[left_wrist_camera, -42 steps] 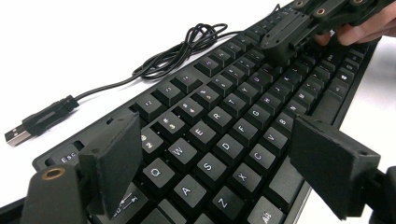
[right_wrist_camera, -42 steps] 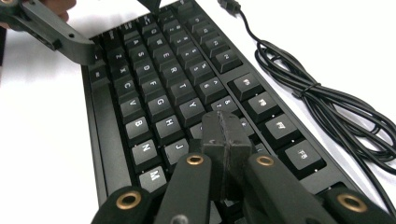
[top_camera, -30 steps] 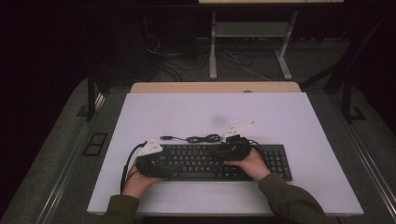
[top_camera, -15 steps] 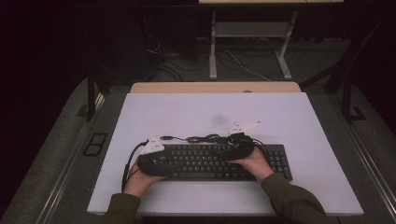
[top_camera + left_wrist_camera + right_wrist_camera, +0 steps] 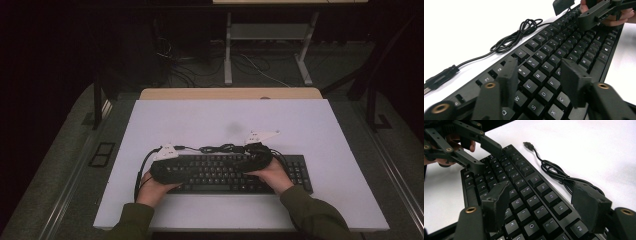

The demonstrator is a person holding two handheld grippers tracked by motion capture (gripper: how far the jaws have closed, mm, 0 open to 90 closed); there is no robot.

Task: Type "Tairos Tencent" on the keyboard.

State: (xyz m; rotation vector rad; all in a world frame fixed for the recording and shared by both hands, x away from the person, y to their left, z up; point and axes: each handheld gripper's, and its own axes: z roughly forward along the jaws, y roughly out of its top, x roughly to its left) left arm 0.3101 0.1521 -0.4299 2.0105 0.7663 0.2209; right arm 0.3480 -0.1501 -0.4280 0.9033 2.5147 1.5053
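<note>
Both grippers, left (image 5: pixel 172 167) and right (image 5: pixel 252 161), hover fingers apart over the black plastic keyboard (image 5: pixel 227 173); next, probably pressing keys or gripping its ends.

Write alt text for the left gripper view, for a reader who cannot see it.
The left claw hangs open just above the letter keys of a black keyboard on a white table. Beyond the keyboard lies its bundled black cable, and at the far end a hand holds the right claw over the keys.
</note>
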